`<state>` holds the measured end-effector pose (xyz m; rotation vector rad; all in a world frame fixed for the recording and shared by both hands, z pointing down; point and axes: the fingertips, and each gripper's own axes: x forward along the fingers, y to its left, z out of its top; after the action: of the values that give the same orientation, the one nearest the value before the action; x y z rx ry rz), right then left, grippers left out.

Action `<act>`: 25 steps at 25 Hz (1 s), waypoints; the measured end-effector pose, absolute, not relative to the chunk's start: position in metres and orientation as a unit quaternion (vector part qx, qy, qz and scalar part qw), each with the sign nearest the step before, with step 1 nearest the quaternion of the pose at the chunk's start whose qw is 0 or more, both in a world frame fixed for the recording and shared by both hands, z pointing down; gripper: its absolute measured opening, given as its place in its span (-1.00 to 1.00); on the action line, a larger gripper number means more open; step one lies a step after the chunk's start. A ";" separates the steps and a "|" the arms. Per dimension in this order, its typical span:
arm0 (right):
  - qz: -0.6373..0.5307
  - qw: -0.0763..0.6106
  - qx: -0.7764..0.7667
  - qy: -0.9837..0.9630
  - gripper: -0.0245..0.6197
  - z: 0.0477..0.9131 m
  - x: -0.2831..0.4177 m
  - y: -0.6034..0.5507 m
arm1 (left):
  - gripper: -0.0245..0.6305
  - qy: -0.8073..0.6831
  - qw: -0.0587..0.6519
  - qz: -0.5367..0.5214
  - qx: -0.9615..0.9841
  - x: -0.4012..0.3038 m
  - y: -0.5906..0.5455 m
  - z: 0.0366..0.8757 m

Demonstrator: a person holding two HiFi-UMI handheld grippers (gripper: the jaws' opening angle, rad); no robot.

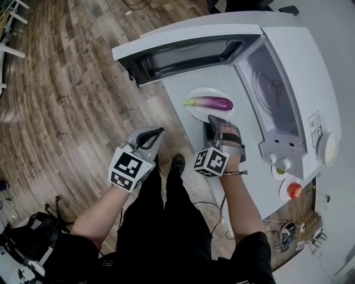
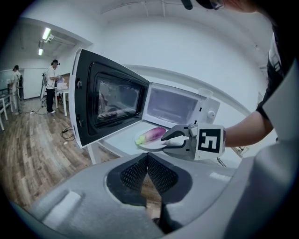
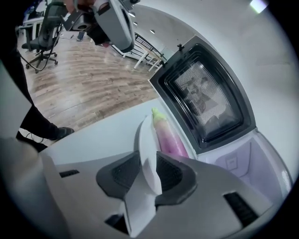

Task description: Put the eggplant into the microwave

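You worked in bright, even indoor light. Ceiling strip lights [image 2: 46,33] far to the left of the microwave [image 2: 140,105] lit the room, and another lamp [image 3: 258,4] flared white above the microwave in the corner of the right gripper view. Shadows were soft: a faint one lay on the bench [image 3: 93,135] beside the plate [image 3: 147,140], in front of the microwave. The door glass [image 3: 205,100] gave back dim reflections. Both gripper views bent straight lines hard and fell to black at their round edges. The right tongs [image 3: 149,170] and the plate rim in them sat close to the lens and looked soft. The head view was sharp.
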<state>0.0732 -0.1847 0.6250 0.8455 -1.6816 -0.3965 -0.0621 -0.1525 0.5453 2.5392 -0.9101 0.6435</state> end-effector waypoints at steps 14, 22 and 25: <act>-0.264 0.582 0.376 -0.671 -0.83 0.628 0.069 -0.197 | -0.90 -0.321 0.188 0.234 0.898 -0.061 -0.150 0.557; -0.300 0.568 0.417 -0.643 -0.85 0.622 0.074 -0.190 | -0.90 -0.310 0.187 0.246 0.899 -0.056 -0.144 0.567; -0.308 0.565 0.424 -0.637 -0.85 0.619 0.075 -0.190 | -0.90 -0.308 0.184 0.249 0.900 -0.054 -0.146 0.568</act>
<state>0.0750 -0.1895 0.6189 0.9970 -1.4984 -0.7241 -0.0544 -0.1457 0.5676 2.5362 -0.8689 0.7013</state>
